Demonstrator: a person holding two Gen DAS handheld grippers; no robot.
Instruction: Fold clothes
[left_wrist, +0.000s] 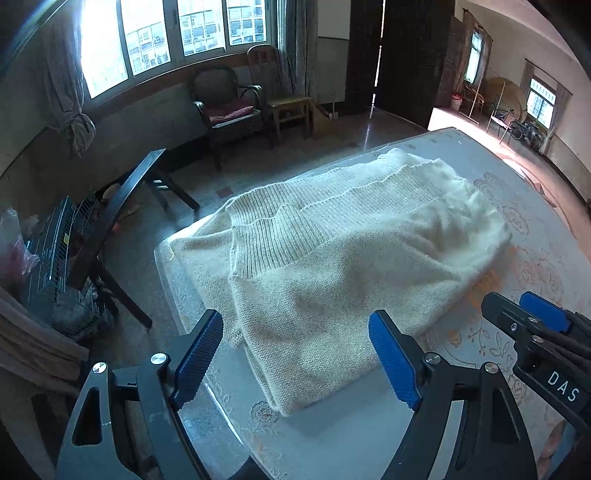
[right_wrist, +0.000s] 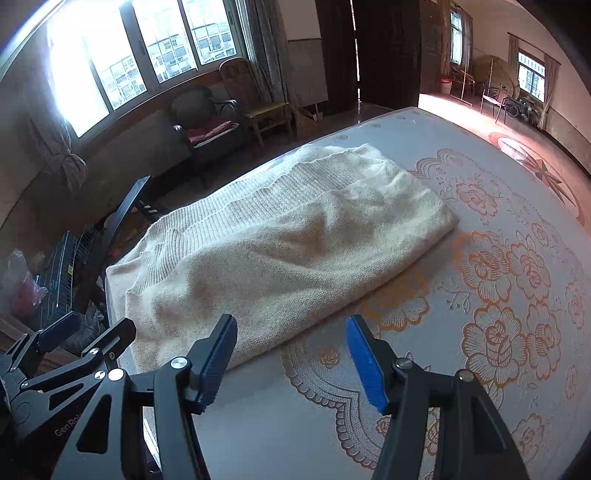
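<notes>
A cream knitted sweater (left_wrist: 332, 251) lies folded in layers on the table, its ribbed hems stacked along the far left side. In the left wrist view my left gripper (left_wrist: 295, 354) hovers open over the sweater's near corner, with no fabric pinched between the blue pads. The right gripper (left_wrist: 532, 317) shows at the right edge there. In the right wrist view the sweater (right_wrist: 280, 240) fills the middle, and my right gripper (right_wrist: 291, 358) stands open just in front of its near edge, over the tablecloth. The left gripper (right_wrist: 85, 332) appears at the lower left.
A white tablecloth with orange flowers (right_wrist: 498, 280) covers the table. The table's left edge (left_wrist: 173, 295) drops to the floor. Beyond it stand a dark wooden stool (left_wrist: 122, 221), a wire rack (left_wrist: 55, 251) and two chairs (left_wrist: 236, 107) under the windows.
</notes>
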